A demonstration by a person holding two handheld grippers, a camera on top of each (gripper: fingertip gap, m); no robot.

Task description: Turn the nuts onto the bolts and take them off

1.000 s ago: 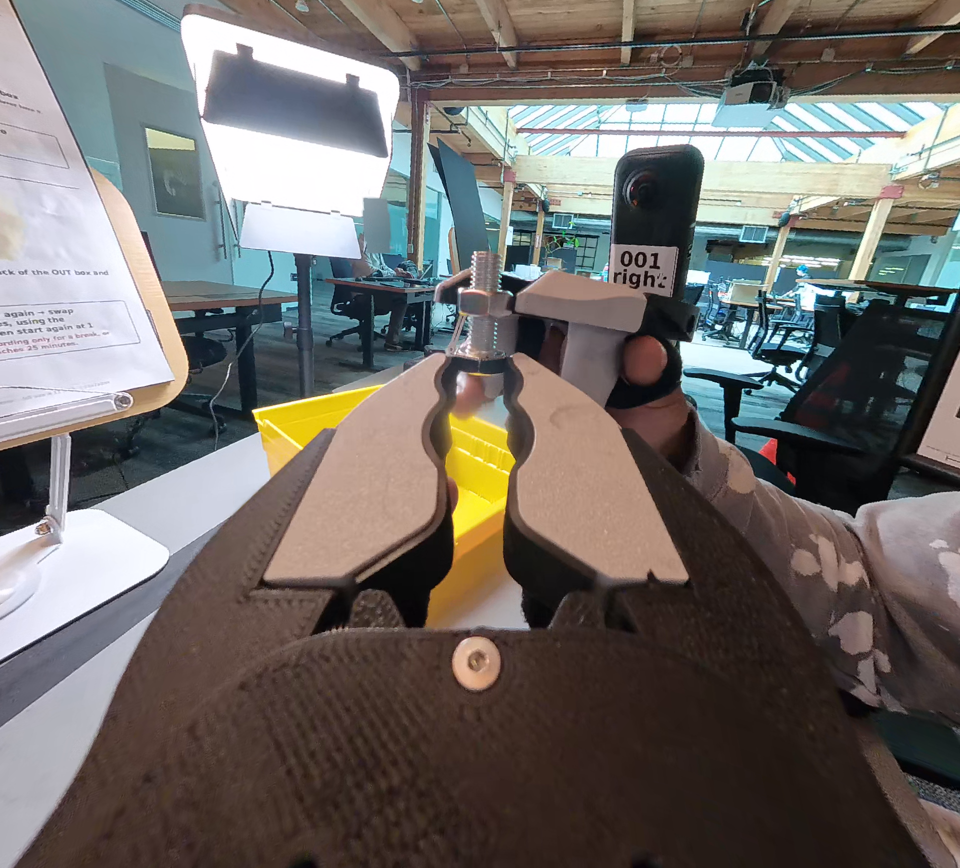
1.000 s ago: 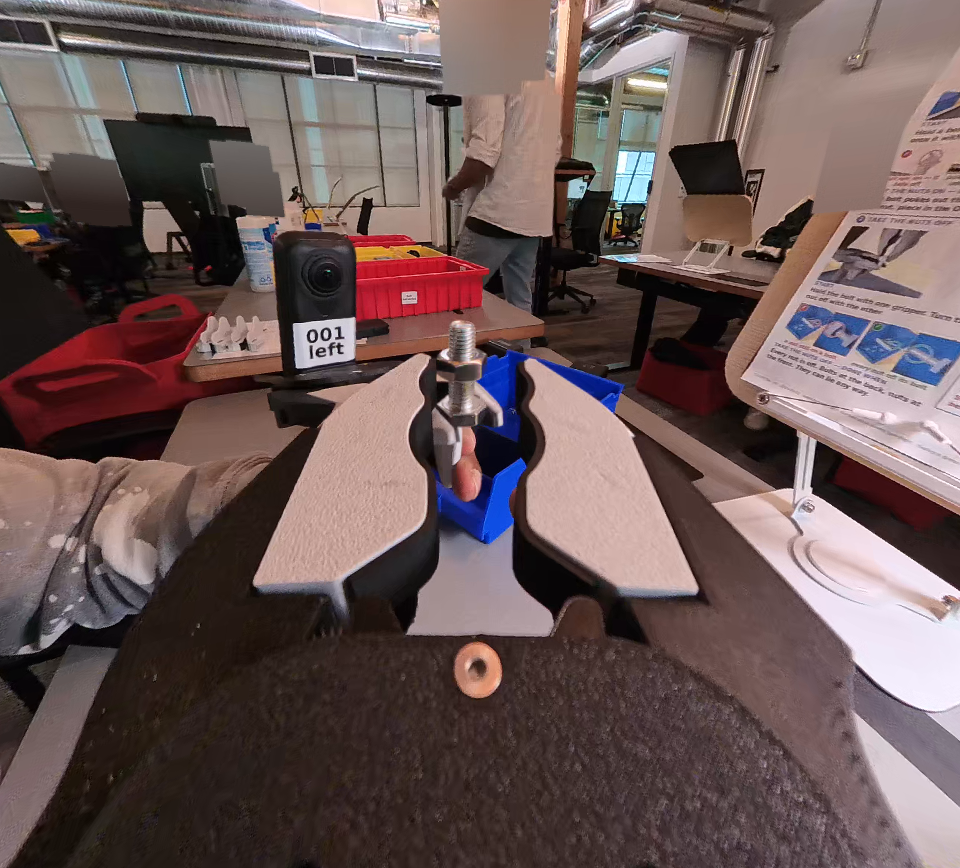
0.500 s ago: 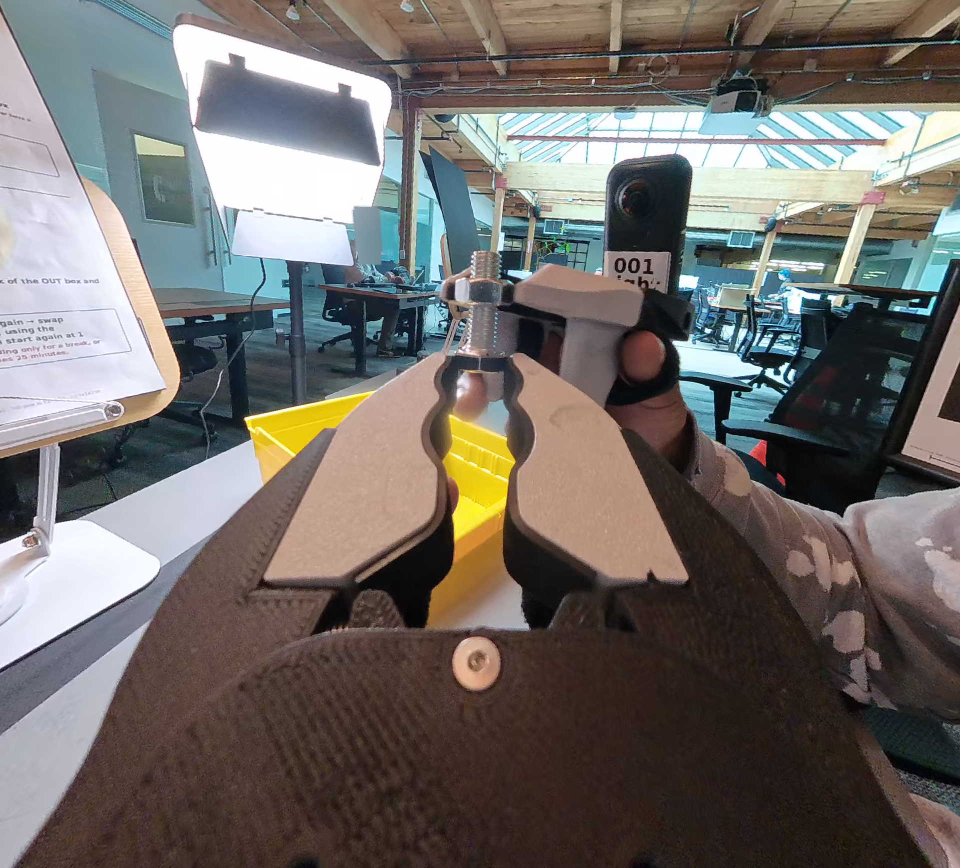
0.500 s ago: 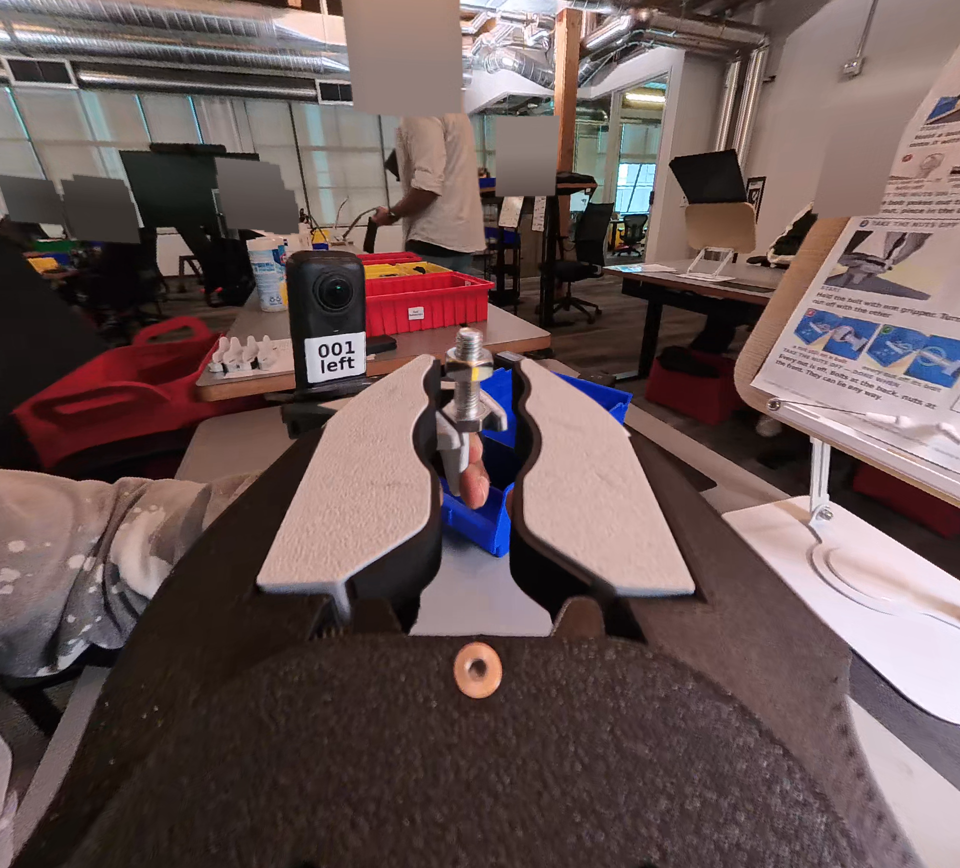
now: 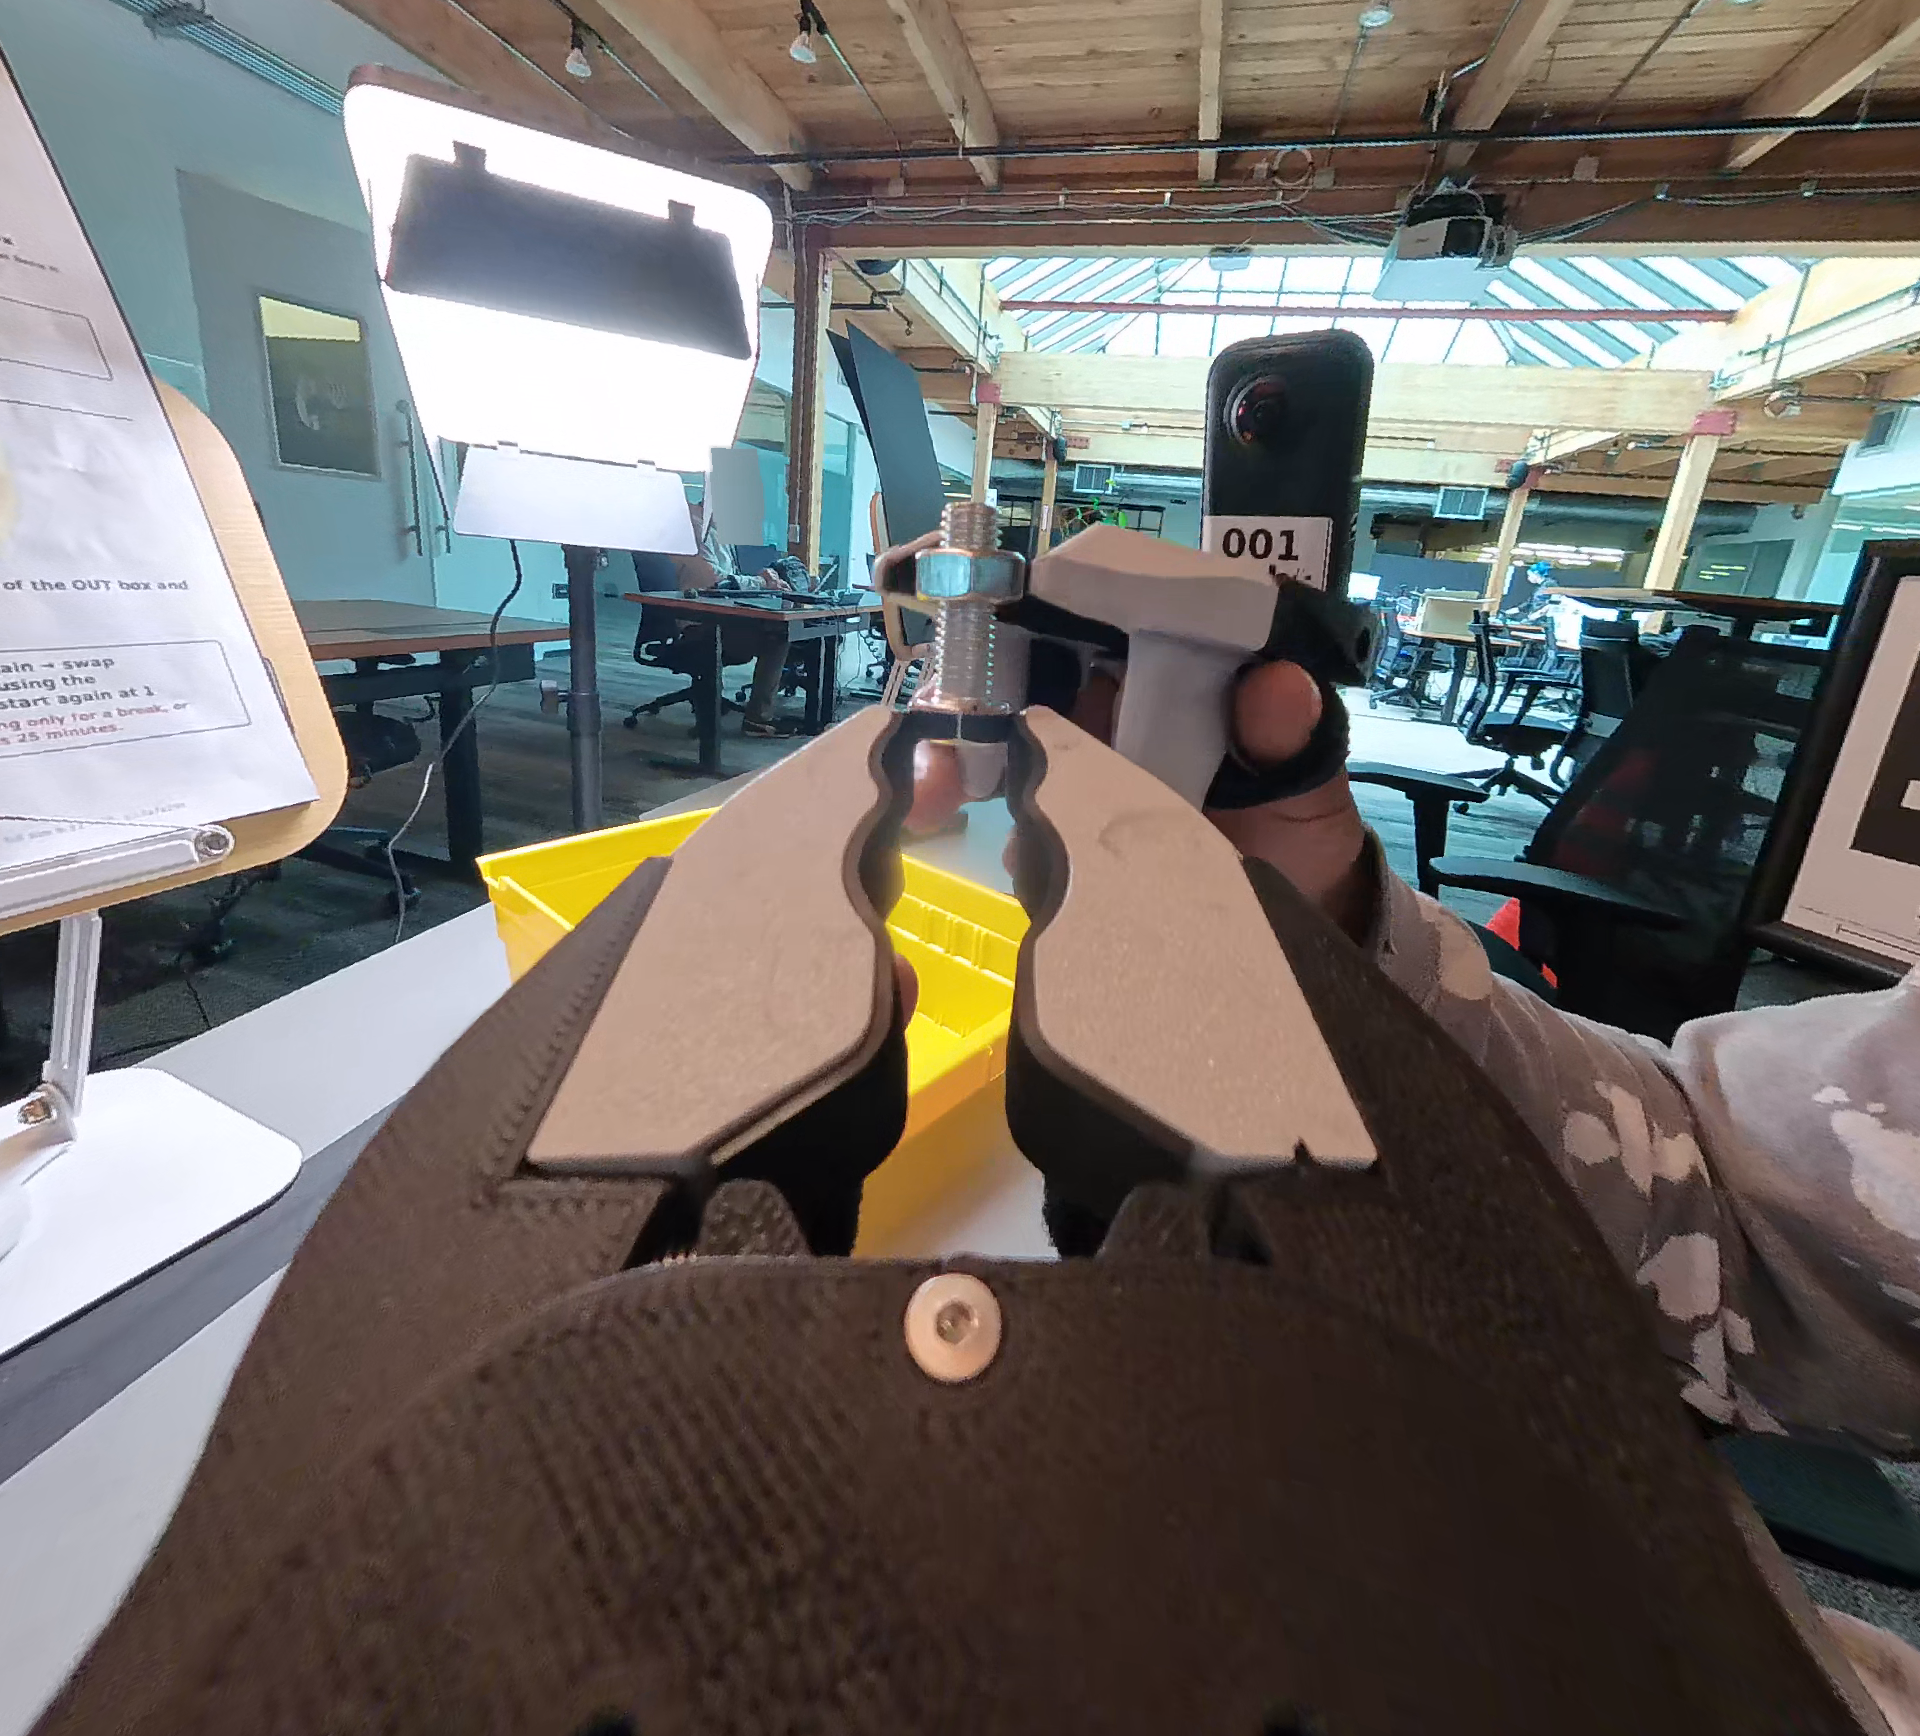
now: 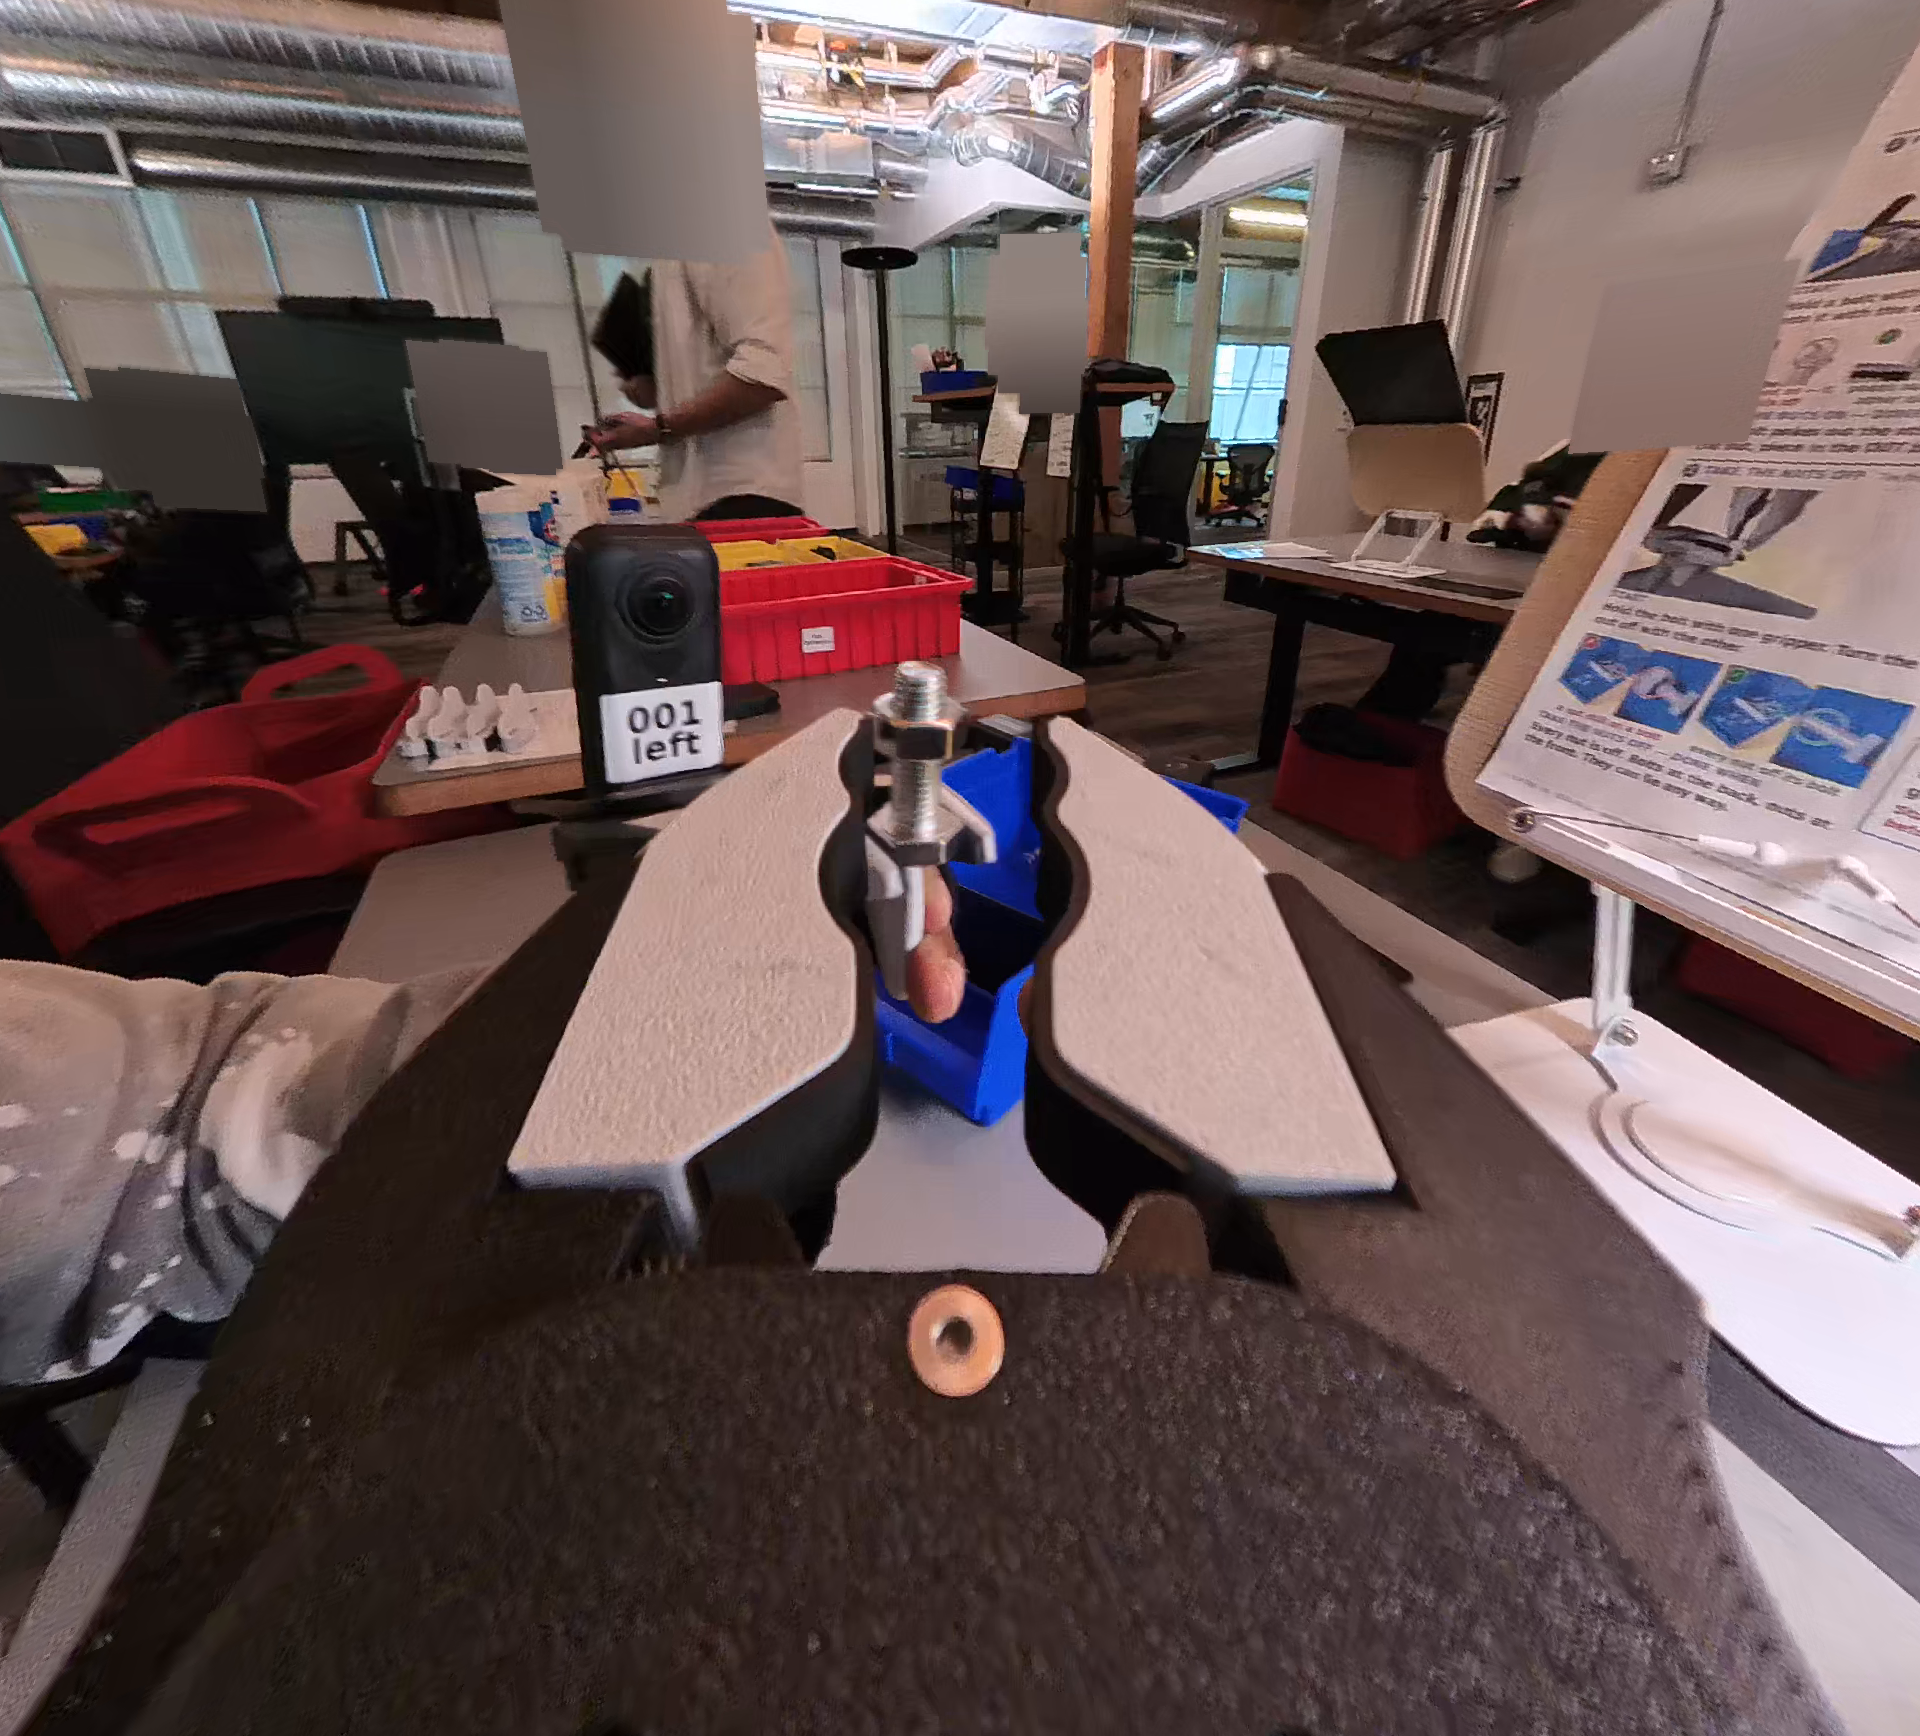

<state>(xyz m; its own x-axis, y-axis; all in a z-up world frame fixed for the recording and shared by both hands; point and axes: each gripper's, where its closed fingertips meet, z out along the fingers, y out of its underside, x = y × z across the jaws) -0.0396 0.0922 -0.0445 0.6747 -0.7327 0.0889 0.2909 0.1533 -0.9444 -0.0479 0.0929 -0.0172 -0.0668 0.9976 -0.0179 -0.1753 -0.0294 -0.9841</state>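
Note:
A steel bolt (image 5: pixel 961 647) stands upright in the air, thread end up. My left gripper (image 5: pixel 961 720) is shut on the bolt's head from below. A hex nut (image 5: pixel 966 582) sits near the top of the thread. My right gripper (image 5: pixel 961 582) comes in from the right, and its fingers close on the nut. In the right wrist view the nut (image 6: pixel 916 730) sits between my right gripper's tips (image 6: pixel 951 730), closer to the left finger. The bolt (image 6: pixel 914 793) and the left gripper (image 6: pixel 920 839) holding its head show just below.
A yellow bin (image 5: pixel 582 907) stands on the grey table (image 5: pixel 343 1063) under the left gripper. A blue bin (image 6: pixel 935 1063) stands under the right one. A clipboard stand (image 5: pixel 135 647) with an instruction sheet is beside them (image 6: pixel 1714 751). A person (image 6: pixel 727 398) stands far behind. Less than 4 cm separates the two grippers' tips.
The nut sits slightly higher on the thread than a second ago. Both grippers keep their hold and have shifted only a little. The person in the background has walked left.

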